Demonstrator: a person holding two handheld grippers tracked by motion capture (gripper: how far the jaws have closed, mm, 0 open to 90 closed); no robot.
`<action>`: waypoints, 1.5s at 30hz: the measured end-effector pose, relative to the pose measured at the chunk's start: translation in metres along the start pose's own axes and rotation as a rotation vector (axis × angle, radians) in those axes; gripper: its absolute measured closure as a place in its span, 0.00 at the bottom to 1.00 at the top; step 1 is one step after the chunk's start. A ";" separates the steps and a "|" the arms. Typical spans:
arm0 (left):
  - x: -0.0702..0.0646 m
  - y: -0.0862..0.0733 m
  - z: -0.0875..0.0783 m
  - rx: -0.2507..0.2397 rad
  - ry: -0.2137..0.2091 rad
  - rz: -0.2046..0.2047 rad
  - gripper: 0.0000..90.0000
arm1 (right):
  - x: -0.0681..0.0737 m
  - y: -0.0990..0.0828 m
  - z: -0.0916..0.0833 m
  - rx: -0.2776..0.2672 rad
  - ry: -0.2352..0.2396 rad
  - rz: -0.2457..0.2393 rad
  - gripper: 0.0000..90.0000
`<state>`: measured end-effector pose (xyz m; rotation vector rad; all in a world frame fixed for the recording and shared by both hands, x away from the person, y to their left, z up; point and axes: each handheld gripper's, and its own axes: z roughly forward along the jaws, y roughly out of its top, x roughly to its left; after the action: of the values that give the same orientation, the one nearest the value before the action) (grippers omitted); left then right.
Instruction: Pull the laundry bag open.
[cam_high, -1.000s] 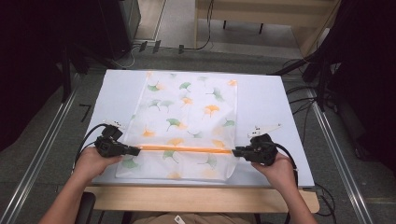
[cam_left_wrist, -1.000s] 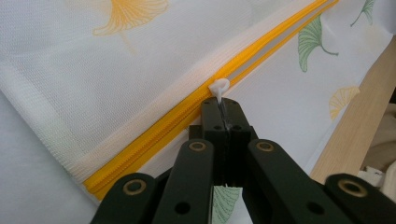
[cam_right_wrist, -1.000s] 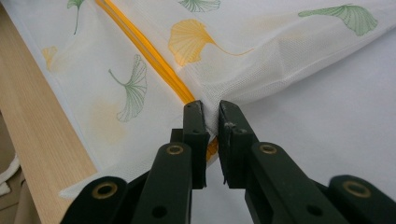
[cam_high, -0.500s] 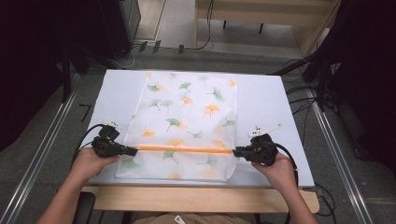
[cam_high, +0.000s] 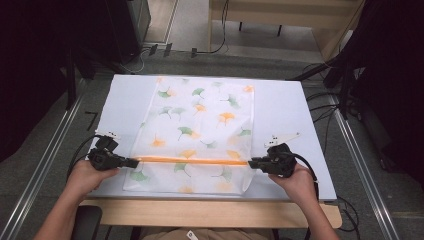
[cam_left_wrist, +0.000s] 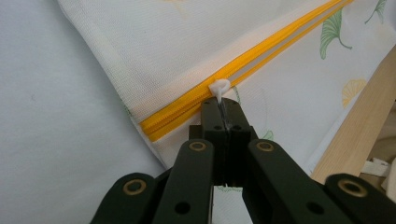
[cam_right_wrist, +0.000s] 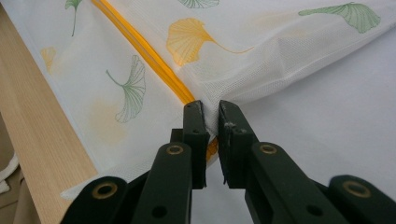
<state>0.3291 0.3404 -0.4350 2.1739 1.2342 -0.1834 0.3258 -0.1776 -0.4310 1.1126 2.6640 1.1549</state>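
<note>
Left gripper view: left gripper (cam_left_wrist: 222, 105) clamps the white zipper pull (cam_left_wrist: 219, 87) near the white leaf-printed mesh bag's (cam_high: 200, 130) left end, right gripper (cam_right_wrist: 211, 112) pinches its right edge; orange zipper (cam_high: 192, 161) looks almost fully unzipped or barely begun.

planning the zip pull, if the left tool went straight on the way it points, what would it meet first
The left tool is shut on the white zipper pull, so going straight on it would likely run first into the yellow zipper and the mesh bag beyond it.
</note>
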 end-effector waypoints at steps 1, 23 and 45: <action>0.000 0.000 0.000 -0.005 -0.001 0.001 1.00 | 0.000 0.000 0.000 0.000 0.000 0.000 0.94; 0.014 -0.012 -0.011 -0.020 0.021 -0.051 1.00 | -0.002 -0.001 0.000 0.004 -0.003 0.003 0.94; 0.013 -0.014 -0.016 -0.029 0.031 -0.050 1.00 | -0.011 -0.001 0.006 0.025 -0.026 0.036 0.93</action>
<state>0.3217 0.3642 -0.4340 2.1302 1.3015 -0.1525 0.3354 -0.1816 -0.4385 1.1757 2.6566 1.1078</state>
